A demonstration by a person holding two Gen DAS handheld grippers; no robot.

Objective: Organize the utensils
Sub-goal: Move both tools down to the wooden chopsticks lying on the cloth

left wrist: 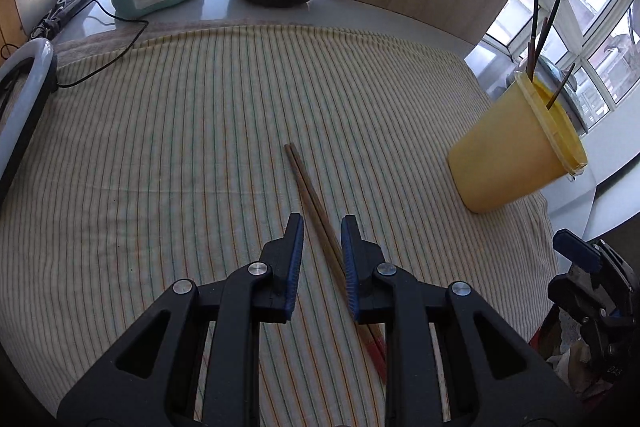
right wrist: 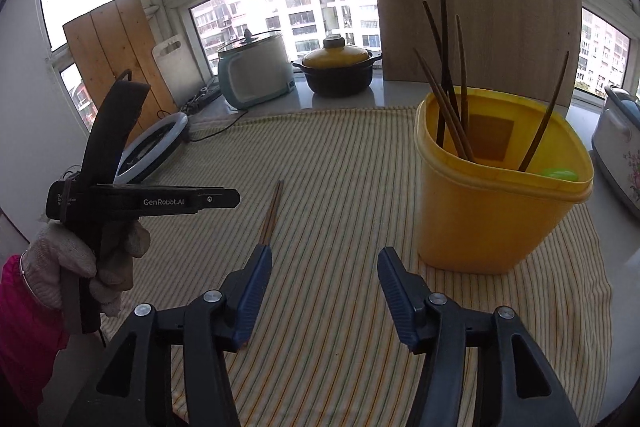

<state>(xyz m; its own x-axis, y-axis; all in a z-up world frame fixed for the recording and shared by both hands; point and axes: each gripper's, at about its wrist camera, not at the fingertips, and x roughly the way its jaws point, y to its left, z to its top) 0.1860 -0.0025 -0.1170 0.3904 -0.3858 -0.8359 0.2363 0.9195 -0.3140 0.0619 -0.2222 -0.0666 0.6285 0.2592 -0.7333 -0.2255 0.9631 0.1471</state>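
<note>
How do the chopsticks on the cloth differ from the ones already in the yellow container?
The pair of chopsticks on the cloth lies flat, side by side and touching; the chopsticks in the yellow container stand on end, leaning apart at different angles. The pair on the cloth looks lighter brown with reddish ends; those in the yellow container look darker. The pair lies between the left gripper's open jaws. Both sets are slim wooden sticks.

Wooden chopsticks (left wrist: pixel 316 203), matt striped cloth (left wrist: pixel 180 147), glossy yellow plastic tub (right wrist: pixel 492 219), ribbed jaws
</note>
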